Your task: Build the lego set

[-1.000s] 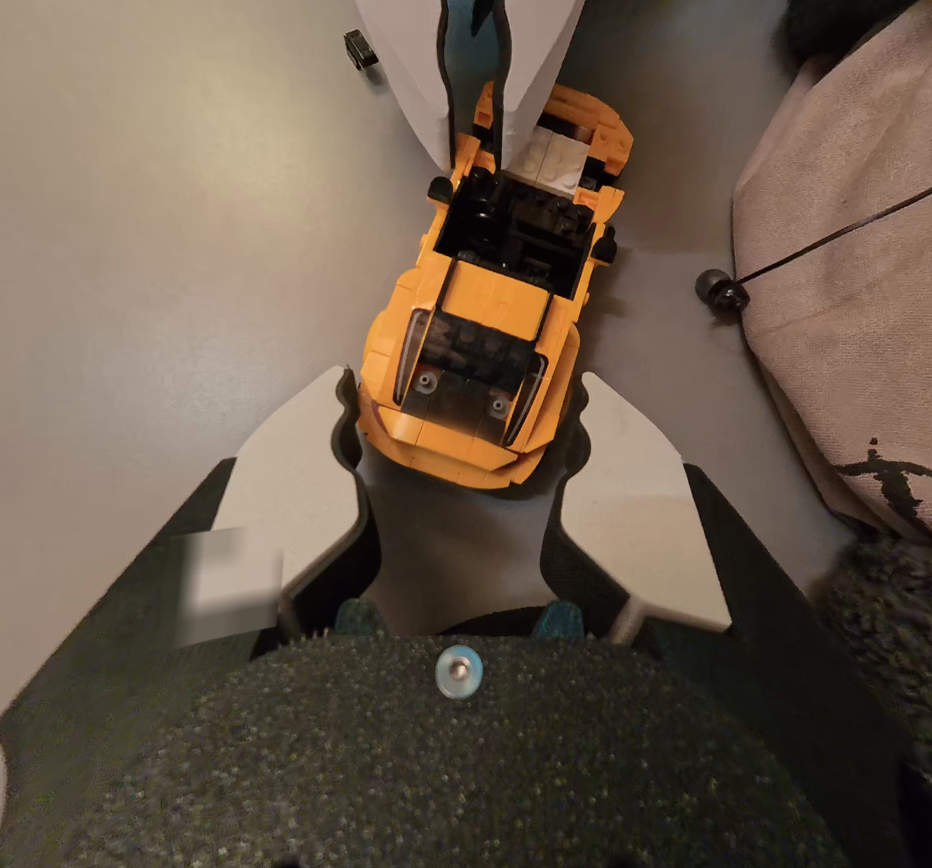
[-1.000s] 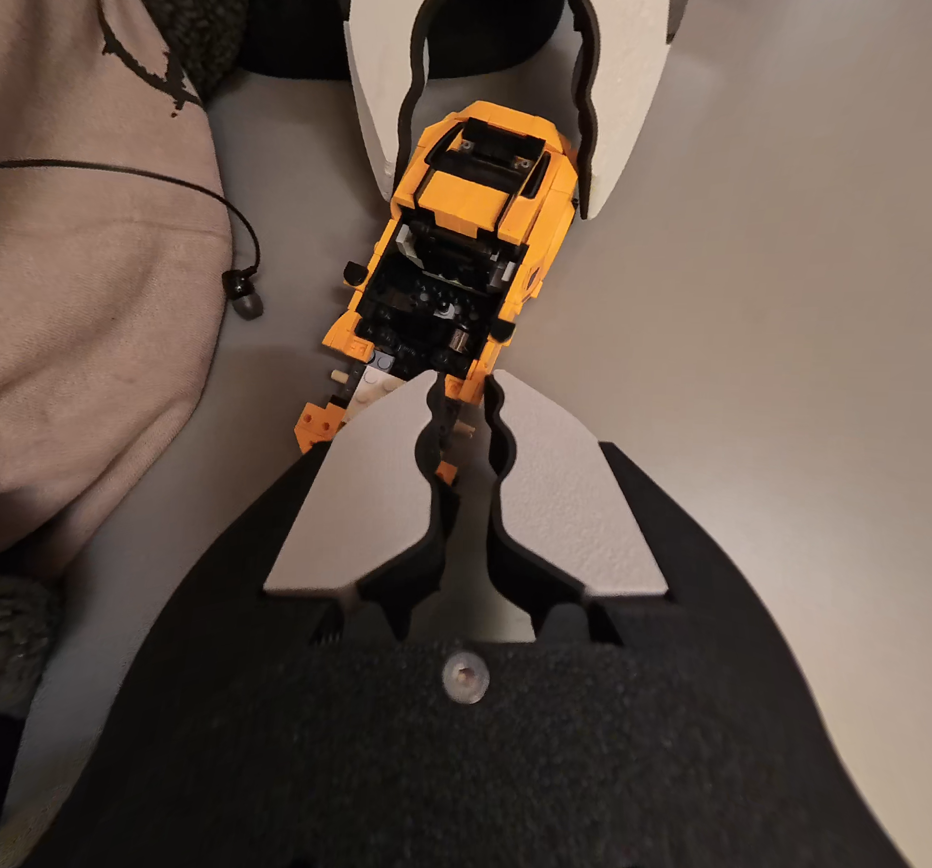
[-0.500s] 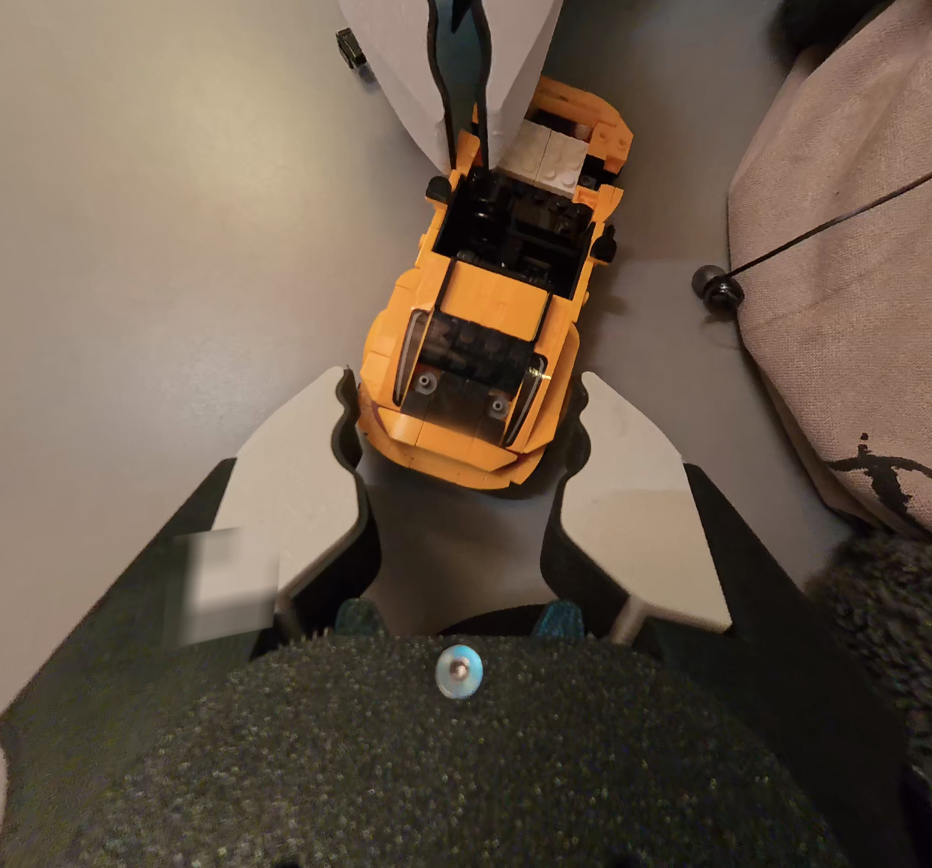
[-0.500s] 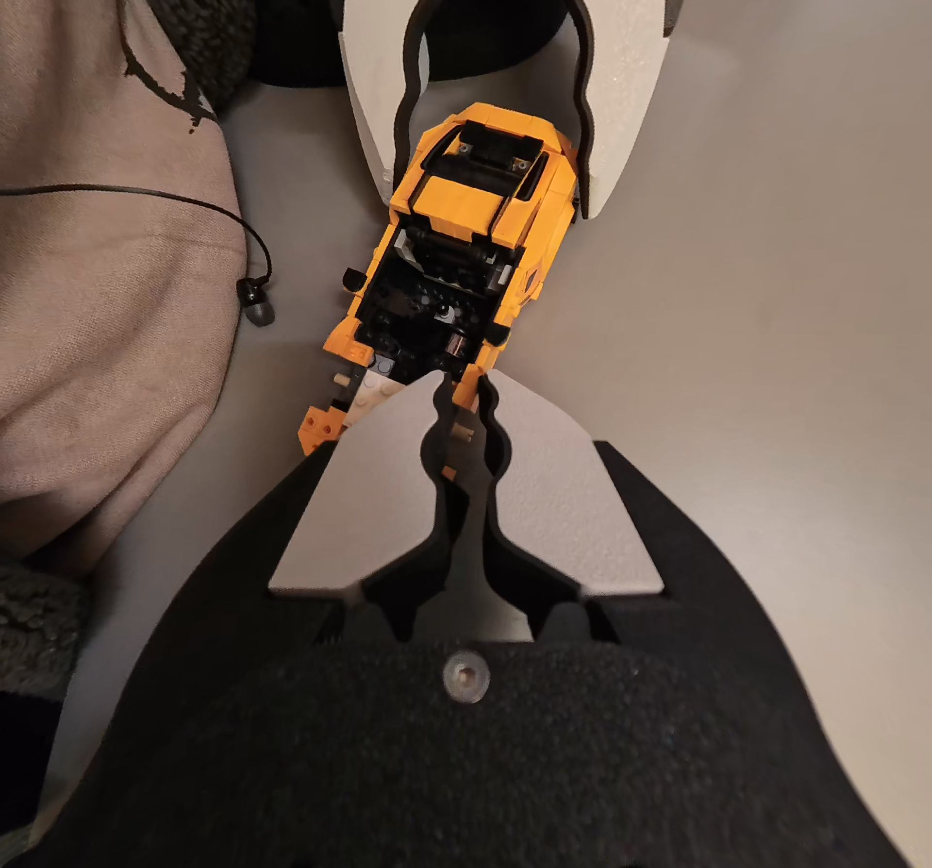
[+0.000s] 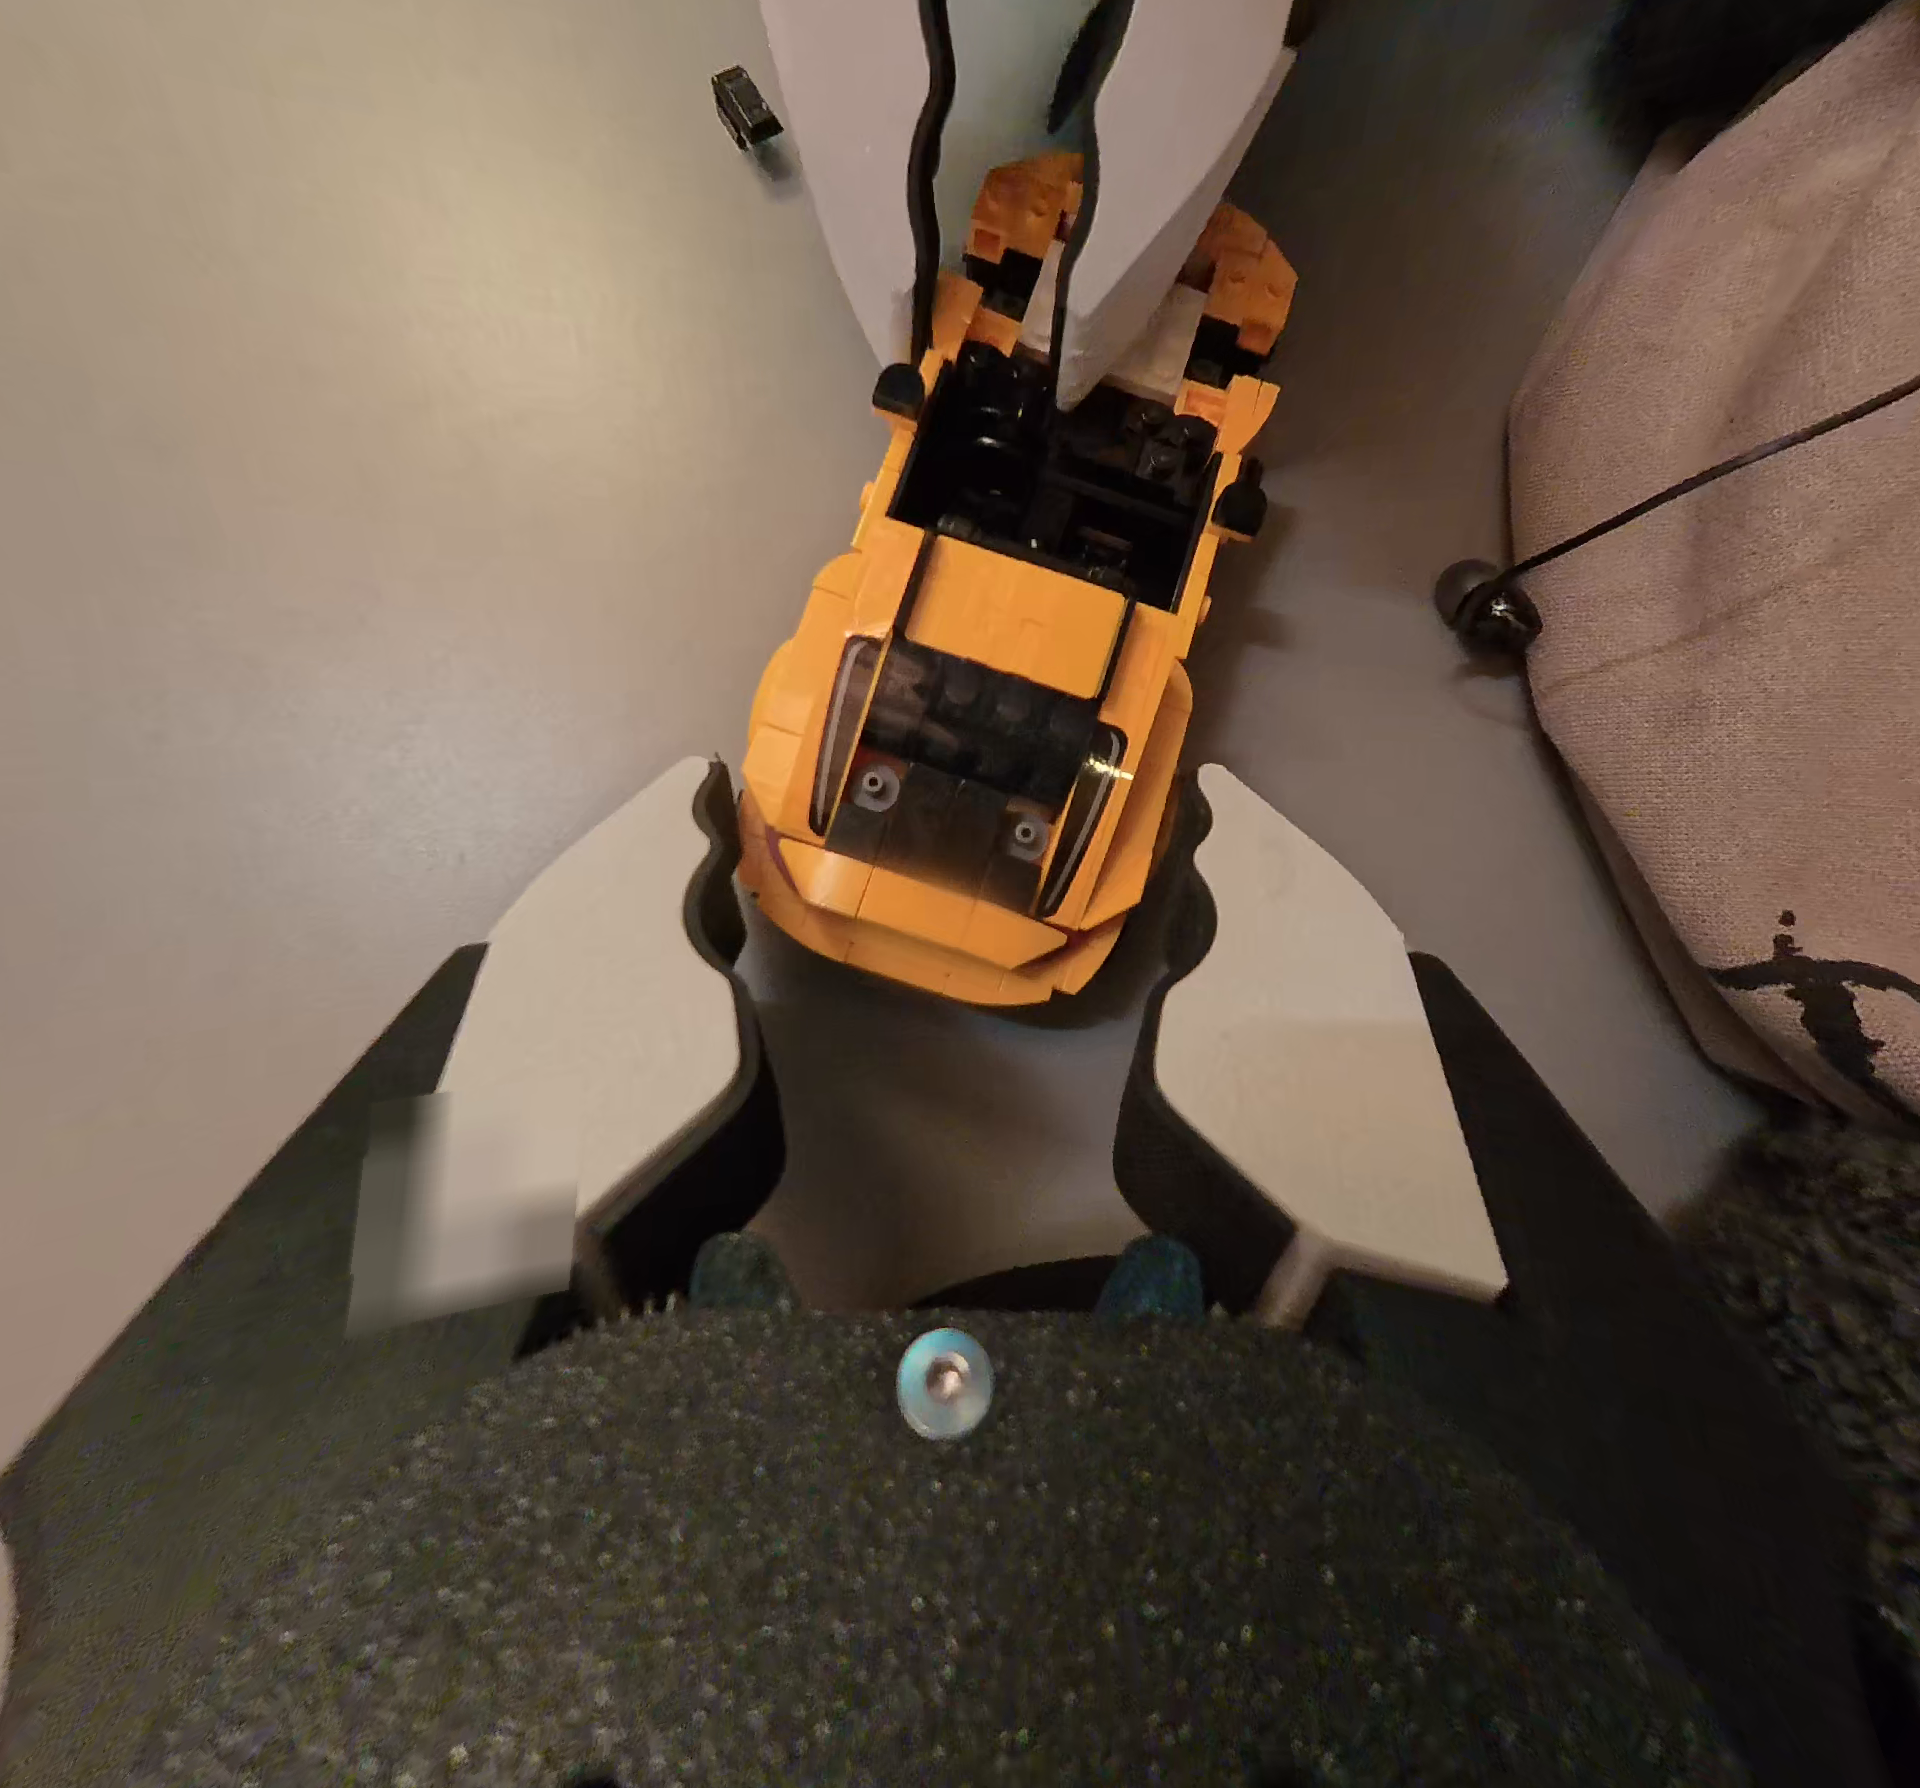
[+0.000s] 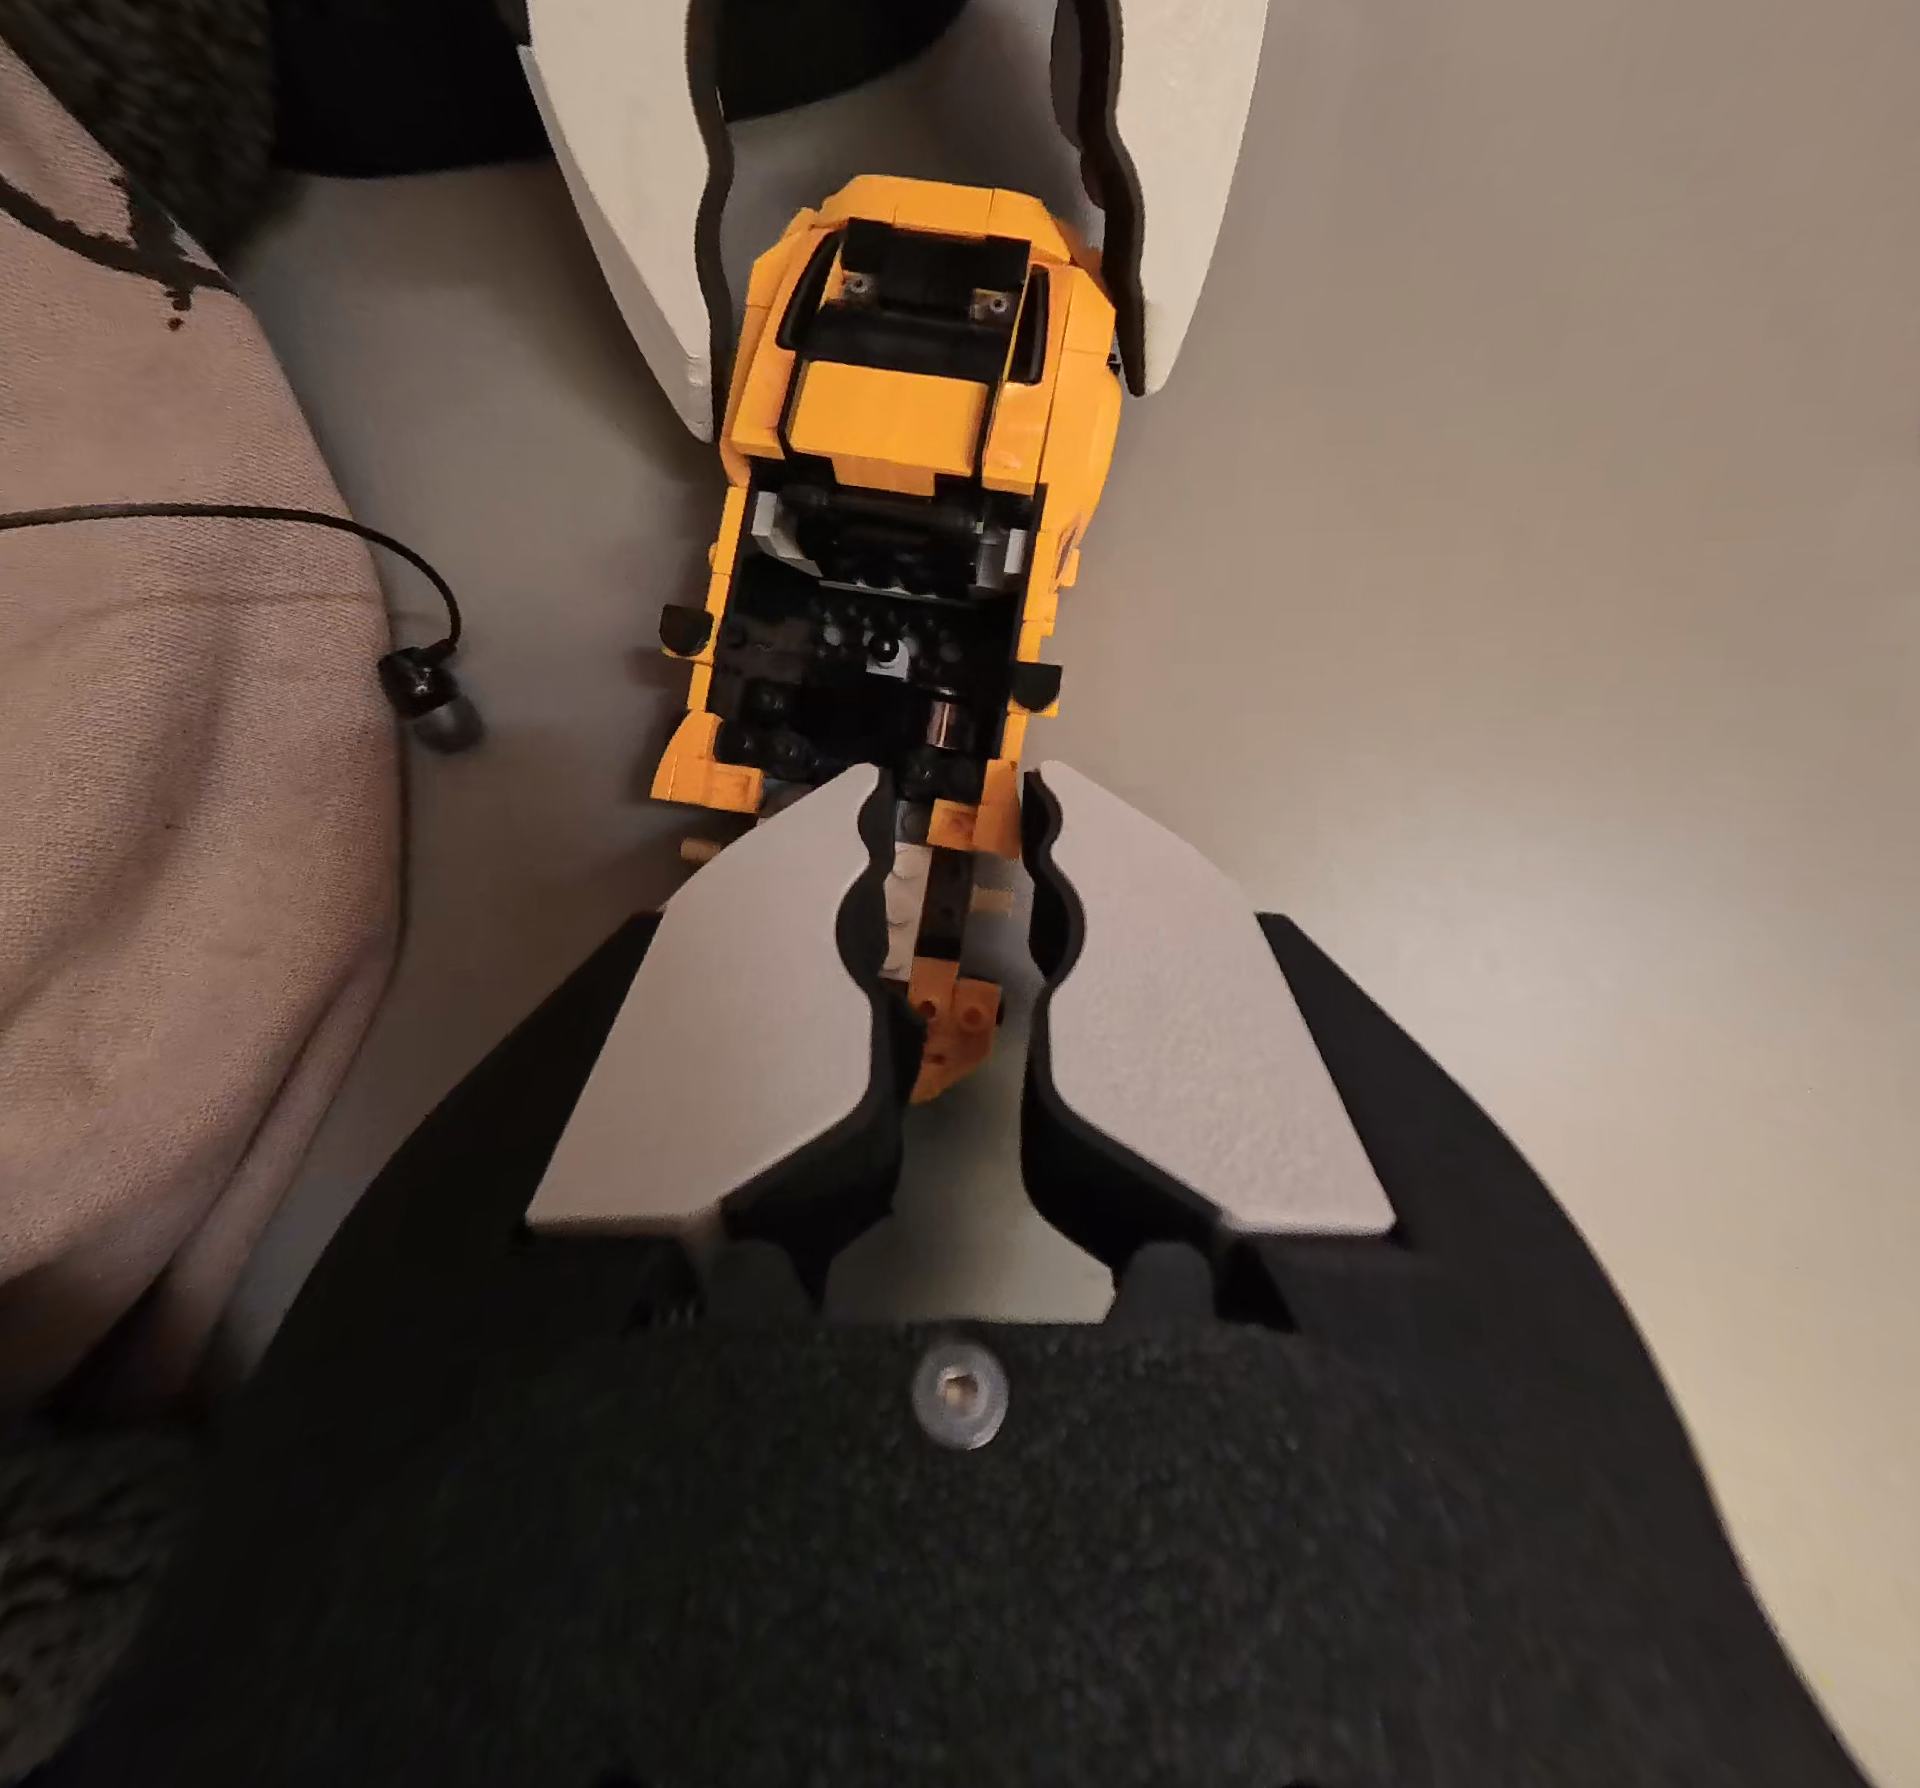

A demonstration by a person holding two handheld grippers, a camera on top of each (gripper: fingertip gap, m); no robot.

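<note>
With the half-built orange brick car [image 5: 977,699] mid-table, keep the left gripper [image 5: 951,865], jaws wide, bracing its nose while the right gripper [image 6: 951,803], part-open and holding nothing, presses squarely onto the tail.

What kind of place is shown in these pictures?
Probably a desk or table at home, though I cannot be sure. A half-built orange toy car sits on a plain grey tabletop, a beige garment lies at the edge, and an earphone on a thin cable rests beside it.
</note>
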